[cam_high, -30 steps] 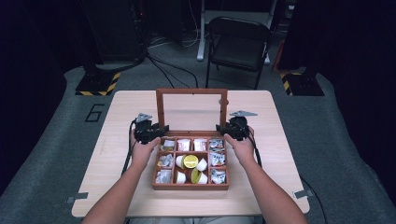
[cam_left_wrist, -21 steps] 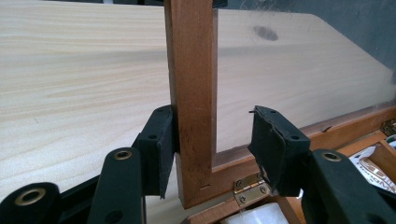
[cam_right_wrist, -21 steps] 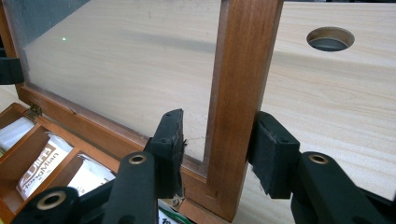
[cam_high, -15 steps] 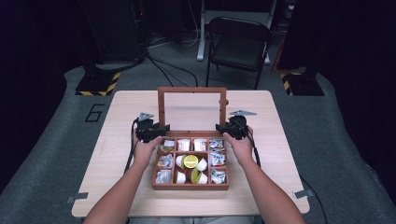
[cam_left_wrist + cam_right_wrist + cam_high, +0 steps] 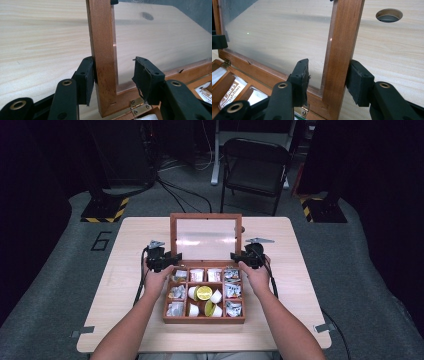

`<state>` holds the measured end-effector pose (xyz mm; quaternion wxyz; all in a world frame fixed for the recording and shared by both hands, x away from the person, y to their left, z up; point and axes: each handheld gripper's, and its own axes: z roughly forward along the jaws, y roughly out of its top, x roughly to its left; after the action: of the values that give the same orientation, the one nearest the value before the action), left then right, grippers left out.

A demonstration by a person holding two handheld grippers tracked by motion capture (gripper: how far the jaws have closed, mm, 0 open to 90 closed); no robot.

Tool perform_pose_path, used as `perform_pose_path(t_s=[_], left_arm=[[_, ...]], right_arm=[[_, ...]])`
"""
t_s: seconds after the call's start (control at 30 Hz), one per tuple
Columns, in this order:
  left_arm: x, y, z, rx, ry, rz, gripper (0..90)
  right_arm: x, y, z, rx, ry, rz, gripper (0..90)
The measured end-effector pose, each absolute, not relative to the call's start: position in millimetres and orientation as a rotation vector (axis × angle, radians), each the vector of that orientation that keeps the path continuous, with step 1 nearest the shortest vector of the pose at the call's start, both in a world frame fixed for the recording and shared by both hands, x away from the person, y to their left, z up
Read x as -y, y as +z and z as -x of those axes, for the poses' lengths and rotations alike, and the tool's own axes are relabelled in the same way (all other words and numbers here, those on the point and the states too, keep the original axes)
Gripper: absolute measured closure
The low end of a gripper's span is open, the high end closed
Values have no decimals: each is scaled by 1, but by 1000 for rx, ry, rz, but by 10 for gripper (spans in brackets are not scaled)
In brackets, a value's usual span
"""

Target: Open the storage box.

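Lid (image 5: pixel 205 216) unmoved since the earlier frames, upright at the back edge of the wooden box (image 5: pixel 204 319); right gripper (image 5: pixel 329 75) fingers have just been easing apart around its side rail.

Box mid-counter (image 5: pixel 295 285), sachets and cups showing. Left gripper (image 5: pixel 116 72) likewise straddles a rail, fingers spread, outer pad touching. Opening looks done; letting go remains.

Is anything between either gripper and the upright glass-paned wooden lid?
Nothing visible: the left gripper and the right gripper each straddle a side rail of the glass-paned wooden lid, outer pad against the wood.
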<state>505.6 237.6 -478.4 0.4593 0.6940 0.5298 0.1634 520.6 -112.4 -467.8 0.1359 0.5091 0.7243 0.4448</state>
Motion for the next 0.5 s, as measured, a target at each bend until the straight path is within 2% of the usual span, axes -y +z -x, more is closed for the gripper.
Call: perform_pose_path(t_s=[0.5], left_arm=[[-240,-482,-509,-1317,372,-1690,510]], right_arm=[[113,-471,-524,-2103,1289,-1491,525]])
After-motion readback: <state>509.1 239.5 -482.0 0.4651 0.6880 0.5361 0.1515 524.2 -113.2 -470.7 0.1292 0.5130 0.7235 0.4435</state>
